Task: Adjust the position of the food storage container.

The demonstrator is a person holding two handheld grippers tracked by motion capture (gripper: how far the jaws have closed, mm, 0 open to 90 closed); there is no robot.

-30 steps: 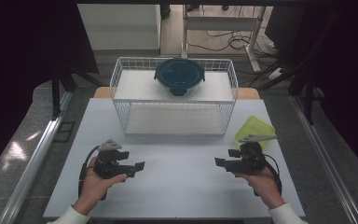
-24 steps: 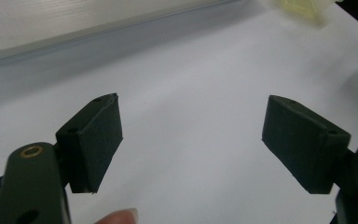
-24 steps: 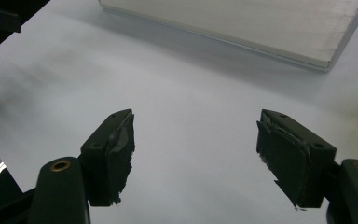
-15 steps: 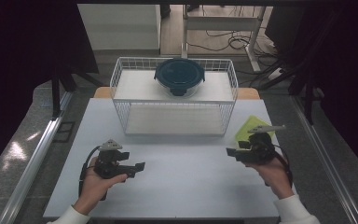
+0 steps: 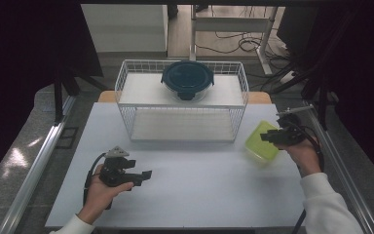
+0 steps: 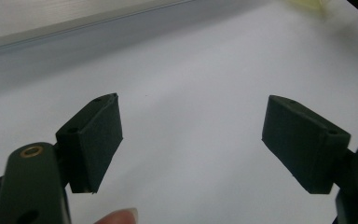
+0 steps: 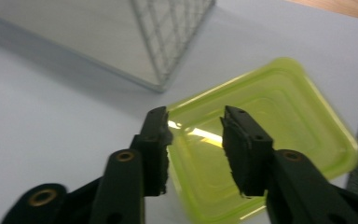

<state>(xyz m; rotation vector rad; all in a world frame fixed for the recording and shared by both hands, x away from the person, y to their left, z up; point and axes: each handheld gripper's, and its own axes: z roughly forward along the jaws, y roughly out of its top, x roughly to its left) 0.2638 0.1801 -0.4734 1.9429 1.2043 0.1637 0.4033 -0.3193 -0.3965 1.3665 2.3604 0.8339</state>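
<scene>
The right gripper (image 7: 193,135), its jaws just narrowing with a gap left between them, hovers over the near edge of the flat yellow-green plastic lid (image 7: 265,140), which lies on the white table (image 5: 199,175) beneath its fingertips. The left gripper (image 6: 191,135) holds its jaws spread wide over bare tabletop, pinching nothing.

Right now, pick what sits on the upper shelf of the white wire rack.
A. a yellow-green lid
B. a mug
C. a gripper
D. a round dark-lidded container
D: the round dark-lidded container rests on the top shelf of the wire rack; the yellow-green lid lies on the table.
</scene>
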